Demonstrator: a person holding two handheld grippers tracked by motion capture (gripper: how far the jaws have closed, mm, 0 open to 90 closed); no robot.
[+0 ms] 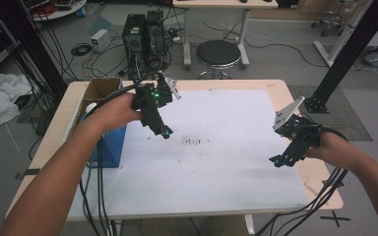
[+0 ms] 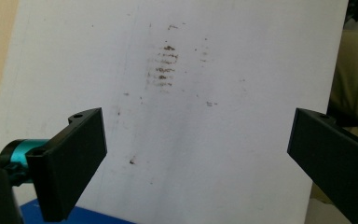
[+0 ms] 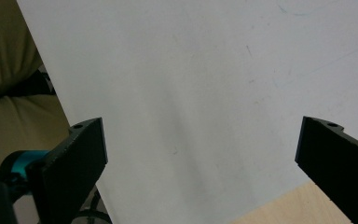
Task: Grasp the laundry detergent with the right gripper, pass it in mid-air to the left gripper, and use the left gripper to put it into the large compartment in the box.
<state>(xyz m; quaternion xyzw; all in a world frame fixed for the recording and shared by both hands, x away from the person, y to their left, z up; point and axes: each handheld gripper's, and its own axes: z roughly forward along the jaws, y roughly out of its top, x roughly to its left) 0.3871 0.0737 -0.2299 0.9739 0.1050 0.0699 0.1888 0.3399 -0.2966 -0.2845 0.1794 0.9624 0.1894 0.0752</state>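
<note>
Your left gripper hangs left of centre in the high view, over the white sheet that covers most of the table. Its jaws are spread wide with nothing between them. In the left gripper view the two black jaws stand at the lower left and lower right of the frame, with bare sheet across the whole gap. A patch of brown smudges sits on the sheet in the upper middle of that frame; in the high view the same marks lie near the centre of the picture, just right of your left gripper's tips.

Your right gripper is at the right of the high view, near the sheet's right edge, with the grey plate above it. It too is released: in the right gripper view the jaws stand far apart at the bottom corners, gripping nothing, with plain white sheet between them and a strip of bare wooden tabletop at the lower right.

At the left of the high view, a blue box and a cardboard box stand beside your left forearm. There's no named task object to place.
</note>
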